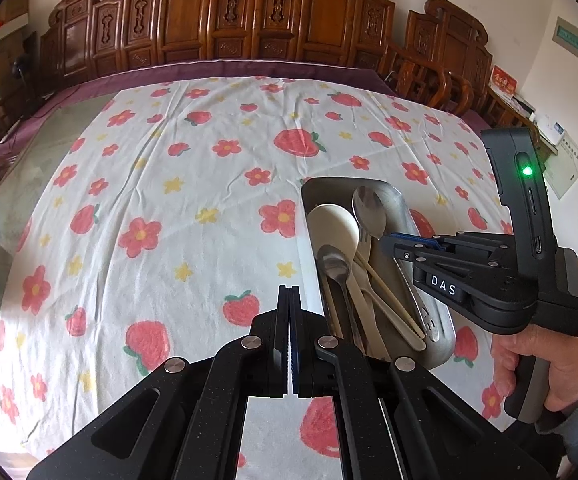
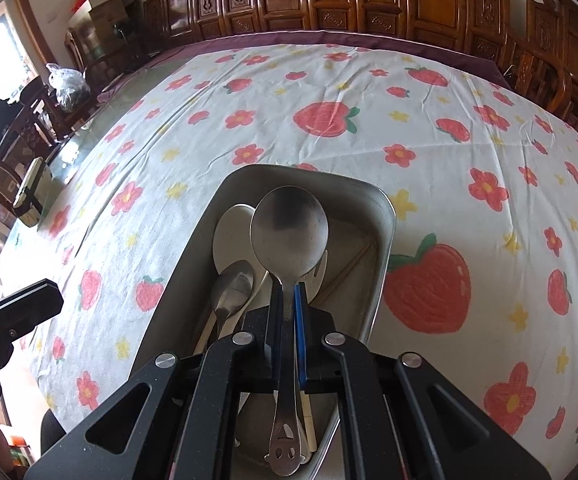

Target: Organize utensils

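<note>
Strawberry cloth (image 1: pixel 193 184) under steel tray (image 2: pixel 385 216). Right gripper (image 2: pixel 287 300) clamped on big spoon (image 2: pixel 289 236); lower flat, release gently. Left gripper (image 1: pixel 289 300) jaws together, empty.

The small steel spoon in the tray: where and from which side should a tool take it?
Grip the small steel spoon by its neck just below the bowl, coming from above with fingers across the handle. In the tray it lies on top of the white utensils, bowl up and exposed; its handle end is buried among them. The right tool already holds the big spoon.
</note>
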